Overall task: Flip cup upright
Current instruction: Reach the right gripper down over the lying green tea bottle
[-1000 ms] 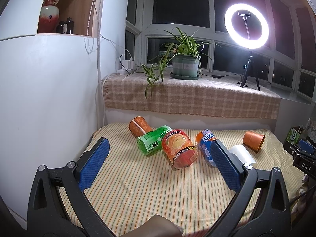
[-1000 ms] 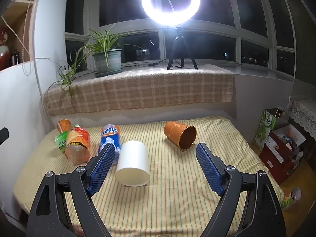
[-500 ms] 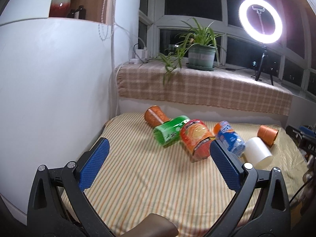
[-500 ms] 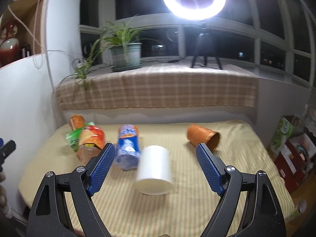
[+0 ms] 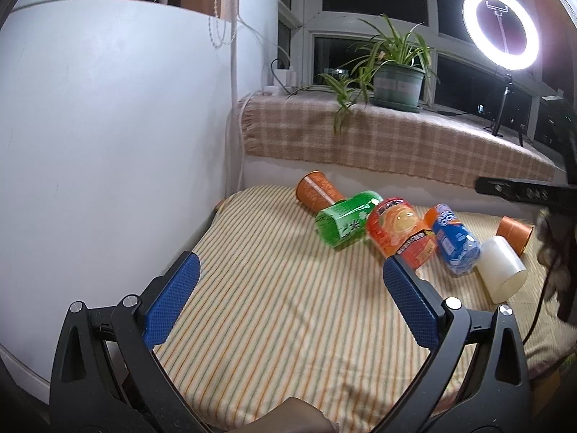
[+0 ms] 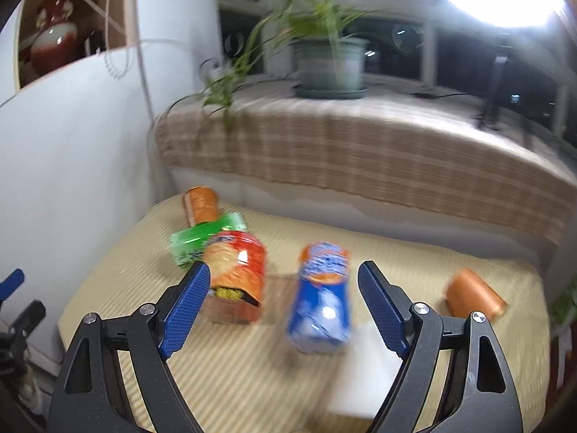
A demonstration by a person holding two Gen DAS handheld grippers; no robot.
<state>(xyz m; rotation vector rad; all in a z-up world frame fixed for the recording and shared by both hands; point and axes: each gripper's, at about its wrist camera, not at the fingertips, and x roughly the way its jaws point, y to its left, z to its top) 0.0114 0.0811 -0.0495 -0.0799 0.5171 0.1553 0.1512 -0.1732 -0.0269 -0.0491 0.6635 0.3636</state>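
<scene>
Several cups lie on their sides in a row on a striped mat [image 5: 274, 310]. From the left: an orange cup [image 5: 317, 191], a green cup [image 5: 346, 222], an orange-red printed cup [image 5: 400, 231], a blue cup [image 5: 456, 241], a white cup [image 5: 501, 270], and a small orange cup [image 5: 514, 232]. My left gripper [image 5: 288, 306] is open and empty over the mat's near left part. My right gripper [image 6: 285, 306] is open and empty, close above the blue cup [image 6: 322, 296] and beside the orange-red cup [image 6: 236, 274]. The white cup [image 6: 360, 375] lies under its right finger.
A white curved wall [image 5: 108, 144] borders the mat on the left. A checked cloth ledge [image 5: 378, 144] behind holds a potted plant [image 5: 395, 79] and a ring light [image 5: 501, 29]. The small orange cup also shows in the right wrist view [image 6: 474, 296].
Both grippers have swung left. The right one has moved closer to the cups, now over the blue cup instead of the white one. Both stay open.
</scene>
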